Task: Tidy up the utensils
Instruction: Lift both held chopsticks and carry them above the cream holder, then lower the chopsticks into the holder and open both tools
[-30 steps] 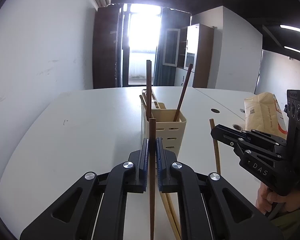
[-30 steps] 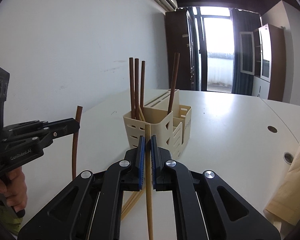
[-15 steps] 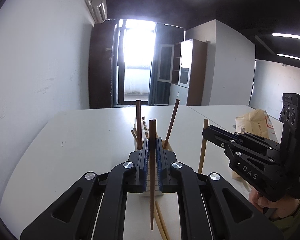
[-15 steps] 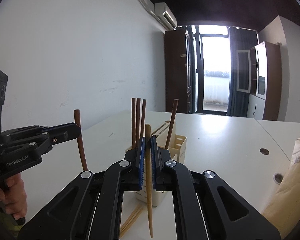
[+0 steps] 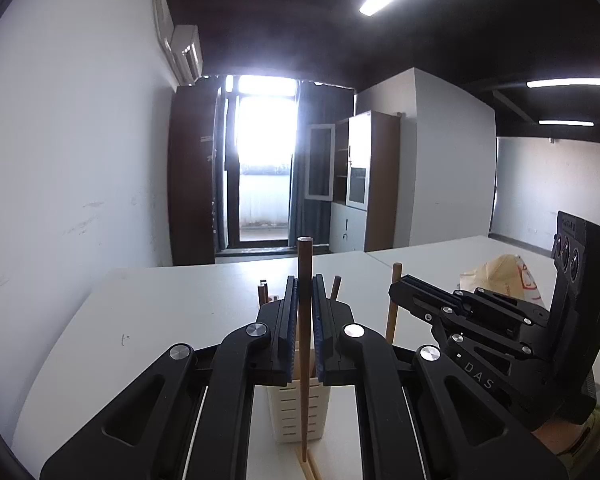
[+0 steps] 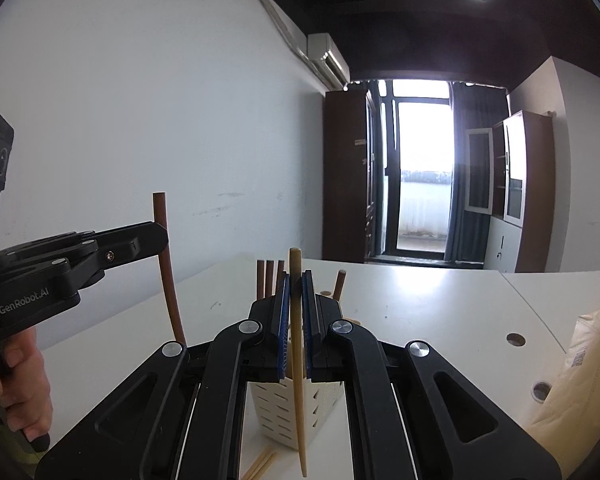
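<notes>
My left gripper (image 5: 304,282) is shut on a dark brown chopstick (image 5: 303,380) that it holds upright, above and just in front of the cream slotted utensil holder (image 5: 288,412). In the same upright way, my right gripper (image 6: 295,280) is shut on a light bamboo chopstick (image 6: 298,392) above the holder (image 6: 272,404). Each gripper shows in the other's view: the right gripper (image 5: 398,286) with its light stick, the left gripper (image 6: 160,236) with its brown stick (image 6: 170,296). Several dark chopsticks (image 6: 268,276) stand in the holder.
Loose bamboo chopsticks (image 6: 260,465) lie on the white table (image 6: 440,312) in front of the holder. A tan paper bag (image 6: 580,380) sits at the right. A hand (image 6: 24,380) holds the left gripper's handle. A white wall runs along the table's left side.
Both grippers have risen with their chopsticks and tilted up. The holder has dropped low in both views and is now partly hidden behind the fingers.
</notes>
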`<state>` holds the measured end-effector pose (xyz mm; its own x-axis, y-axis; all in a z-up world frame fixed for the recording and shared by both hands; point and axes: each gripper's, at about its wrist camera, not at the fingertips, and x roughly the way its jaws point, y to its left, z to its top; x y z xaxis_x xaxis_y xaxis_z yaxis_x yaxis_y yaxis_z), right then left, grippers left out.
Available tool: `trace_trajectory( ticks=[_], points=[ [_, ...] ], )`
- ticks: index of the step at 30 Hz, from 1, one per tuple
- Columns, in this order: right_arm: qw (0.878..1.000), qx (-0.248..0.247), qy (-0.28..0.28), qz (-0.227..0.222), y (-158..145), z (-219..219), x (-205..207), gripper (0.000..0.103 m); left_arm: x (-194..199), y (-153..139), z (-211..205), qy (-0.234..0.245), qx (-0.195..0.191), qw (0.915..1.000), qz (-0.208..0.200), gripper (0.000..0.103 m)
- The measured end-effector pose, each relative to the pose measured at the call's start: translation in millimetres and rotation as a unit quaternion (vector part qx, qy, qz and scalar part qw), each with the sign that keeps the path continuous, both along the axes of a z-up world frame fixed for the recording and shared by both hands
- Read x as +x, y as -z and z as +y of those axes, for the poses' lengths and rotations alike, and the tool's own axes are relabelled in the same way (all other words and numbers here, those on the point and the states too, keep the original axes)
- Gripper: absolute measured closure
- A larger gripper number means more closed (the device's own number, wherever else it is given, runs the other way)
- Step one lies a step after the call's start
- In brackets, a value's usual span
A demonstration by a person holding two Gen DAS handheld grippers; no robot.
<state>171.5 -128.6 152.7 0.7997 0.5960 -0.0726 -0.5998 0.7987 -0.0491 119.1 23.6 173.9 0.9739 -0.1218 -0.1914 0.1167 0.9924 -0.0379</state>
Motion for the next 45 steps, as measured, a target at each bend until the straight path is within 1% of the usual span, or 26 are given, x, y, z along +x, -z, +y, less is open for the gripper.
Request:
trace_trajectory(
  ticks=[4, 6, 10, 13, 16, 19, 26, 35, 40, 45],
  points=[
    [1.000, 0.017, -0.006, -0.014, -6, -6, -2, 0.096, 1, -5, 2, -0.005, -0.009, 0.9998, -0.018, 0.096],
    [1.000, 0.017, -0.009, -0.019, -8, -5, -1, 0.096, 2, -7, 4, -0.004, -0.015, 0.9995, -0.028, 0.096],
    [0.999, 0.026, -0.013, -0.035, -14, -4, -1, 0.096, -2, -15, 3, -0.010, -0.021, 0.9978, -0.062, 0.096],
    [0.999, 0.033, -0.015, -0.041, -19, -5, 0, 0.096, -1, -18, 4, -0.017, -0.025, 0.9967, -0.076, 0.096],
    [0.998, 0.048, -0.010, -0.043, -21, -9, 3, 0.096, 4, -16, 3, -0.017, -0.015, 0.9971, -0.072, 0.096],
    [0.997, 0.059, -0.011, -0.049, -25, -11, 7, 0.096, 7, -18, 3, -0.021, -0.016, 0.9967, -0.077, 0.096],
    [0.993, 0.093, -0.024, -0.068, -34, -17, 3, 0.096, 4, -21, 6, -0.039, -0.025, 0.9937, -0.102, 0.096],
    [0.990, 0.114, -0.030, -0.081, -38, -18, 9, 0.096, 3, -25, 13, -0.053, -0.042, 0.9899, -0.125, 0.096],
    [0.990, 0.101, -0.031, -0.088, -37, -6, 19, 0.096, 18, -20, 10, -0.055, -0.040, 0.9908, -0.117, 0.096],
    [0.993, 0.087, -0.026, -0.069, -30, 0, 41, 0.096, 36, -13, 6, -0.054, -0.034, 0.9922, -0.107, 0.096]
  ],
)
